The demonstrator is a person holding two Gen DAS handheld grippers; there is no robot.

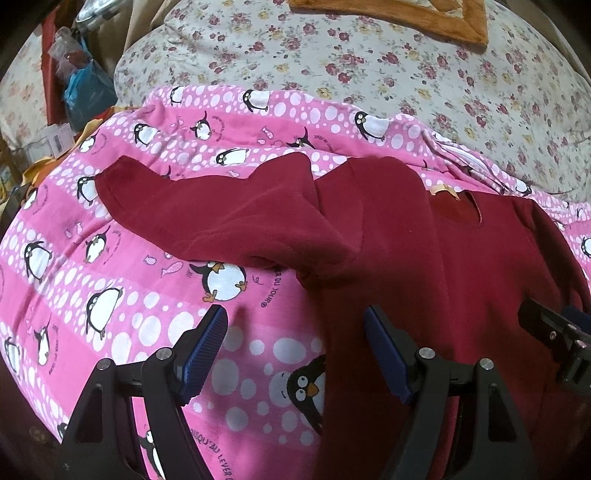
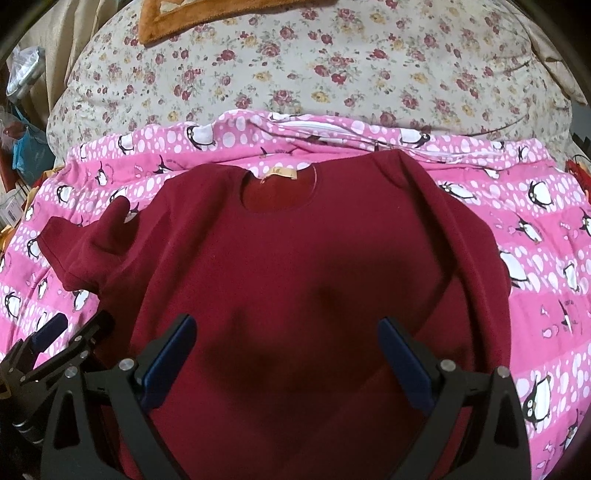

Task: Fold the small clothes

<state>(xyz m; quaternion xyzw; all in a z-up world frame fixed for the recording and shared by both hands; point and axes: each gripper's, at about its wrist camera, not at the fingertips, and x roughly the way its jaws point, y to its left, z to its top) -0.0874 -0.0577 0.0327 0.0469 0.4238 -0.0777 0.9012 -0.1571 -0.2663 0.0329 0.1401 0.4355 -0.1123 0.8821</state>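
Sweater (image 2: 295, 266), dark red, lies flat beneath both of my tools, neckline pointing to twelve o'clock. My right gripper (image 2: 286, 345) hangs over its chest with the jaws spread wide and nothing between them; the blue pads (image 2: 173, 354) at nine and three o'clock frame bare maroon fabric. My left gripper (image 1: 295, 339) is likewise spread wide and holding nothing, its right finger over the sweater's side edge, its left finger over the pink penguin blanket (image 1: 110, 295) that the garment rests on.

From the left wrist view, one sleeve (image 1: 207, 210) stretches out toward ten o'clock across the blanket, a fold bunched where it meets the body. The right wrist view shows that same sleeve at nine o'clock, while the other sleeve lies along the body's edge at two to four o'clock. A tan label (image 2: 282, 172) sits inside the round neck opening (image 2: 280, 192).

Beyond the blanket, at twelve o'clock, a floral quilt (image 2: 314, 74) covers the bed, with an orange-brown plush piece (image 2: 173, 22) at eleven o'clock. Cluttered bags (image 1: 85, 88) sit off the bed at ten o'clock in the left wrist view.
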